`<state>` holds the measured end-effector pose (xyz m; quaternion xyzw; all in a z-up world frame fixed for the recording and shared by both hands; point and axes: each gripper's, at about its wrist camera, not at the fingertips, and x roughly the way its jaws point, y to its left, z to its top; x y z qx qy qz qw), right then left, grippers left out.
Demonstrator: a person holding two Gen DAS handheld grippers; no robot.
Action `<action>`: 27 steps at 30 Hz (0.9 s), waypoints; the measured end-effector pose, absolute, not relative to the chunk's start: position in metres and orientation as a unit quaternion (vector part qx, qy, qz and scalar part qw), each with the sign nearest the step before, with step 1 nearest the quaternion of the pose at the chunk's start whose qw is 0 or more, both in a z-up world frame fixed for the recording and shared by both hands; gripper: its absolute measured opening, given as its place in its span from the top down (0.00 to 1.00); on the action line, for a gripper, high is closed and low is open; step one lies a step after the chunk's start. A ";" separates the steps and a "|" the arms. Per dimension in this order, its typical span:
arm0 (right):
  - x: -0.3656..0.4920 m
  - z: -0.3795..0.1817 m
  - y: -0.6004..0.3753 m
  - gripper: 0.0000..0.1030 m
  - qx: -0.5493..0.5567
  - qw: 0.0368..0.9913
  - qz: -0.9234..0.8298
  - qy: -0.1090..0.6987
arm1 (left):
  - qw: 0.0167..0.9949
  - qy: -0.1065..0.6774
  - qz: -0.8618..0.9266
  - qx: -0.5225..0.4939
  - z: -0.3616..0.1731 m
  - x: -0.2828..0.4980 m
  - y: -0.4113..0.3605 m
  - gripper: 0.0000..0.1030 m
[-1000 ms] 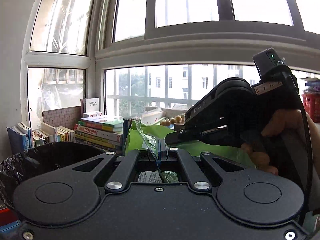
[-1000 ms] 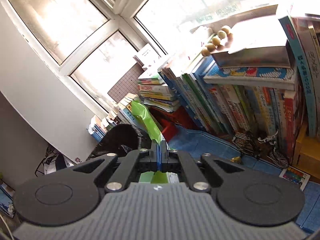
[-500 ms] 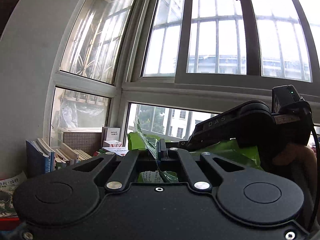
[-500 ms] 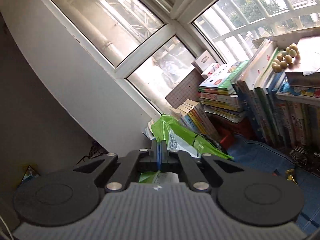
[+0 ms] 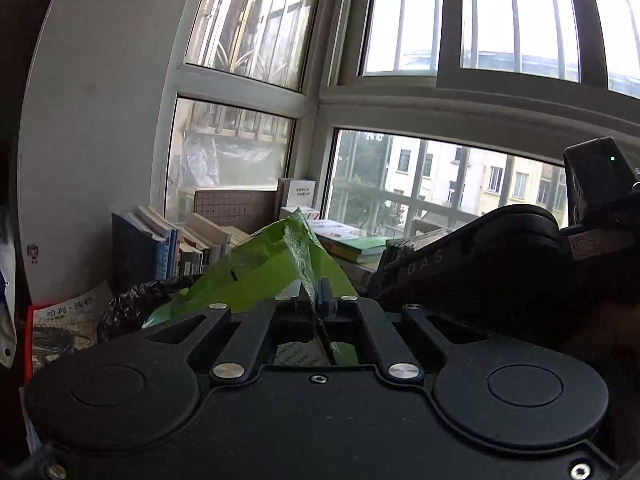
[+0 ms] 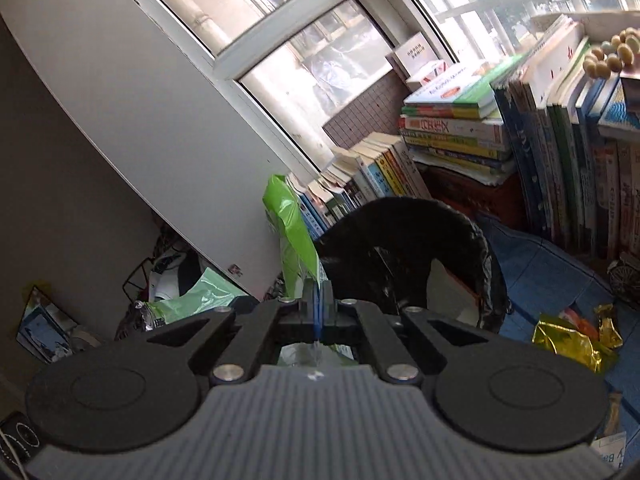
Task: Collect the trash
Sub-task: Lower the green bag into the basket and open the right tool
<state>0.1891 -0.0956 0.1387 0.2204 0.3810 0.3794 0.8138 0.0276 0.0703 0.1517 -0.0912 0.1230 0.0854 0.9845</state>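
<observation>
A green plastic wrapper [image 5: 256, 272] is pinched at one edge by my left gripper [image 5: 316, 294], which is shut on it. My right gripper [image 6: 317, 294] is shut on another edge of the same green wrapper [image 6: 294, 232], which stands up above its fingers. A black-lined trash bin [image 6: 416, 256] stands just right of and beyond the right gripper; in the left wrist view its black liner [image 5: 136, 300] shows low at the left, behind the wrapper. The right gripper's body [image 5: 500, 264], held by a hand, fills the right side of the left wrist view.
Books [image 6: 452, 132] are stacked and shelved along the window wall behind the bin. A gold foil wrapper [image 6: 568, 340] lies on the blue floor right of the bin. A pale green bag [image 6: 192, 296] and clutter sit at the left by the wall.
Both grippers, still shut on the green wrapper, have swung left and tilted down. The bin, hidden half a second ago, is back in view, now close in front of the right gripper.
</observation>
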 end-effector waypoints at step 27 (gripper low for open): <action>0.212 0.097 -0.076 0.41 0.205 0.806 0.345 0.435 | 0.960 0.203 0.170 -0.093 0.117 0.048 0.097 0.23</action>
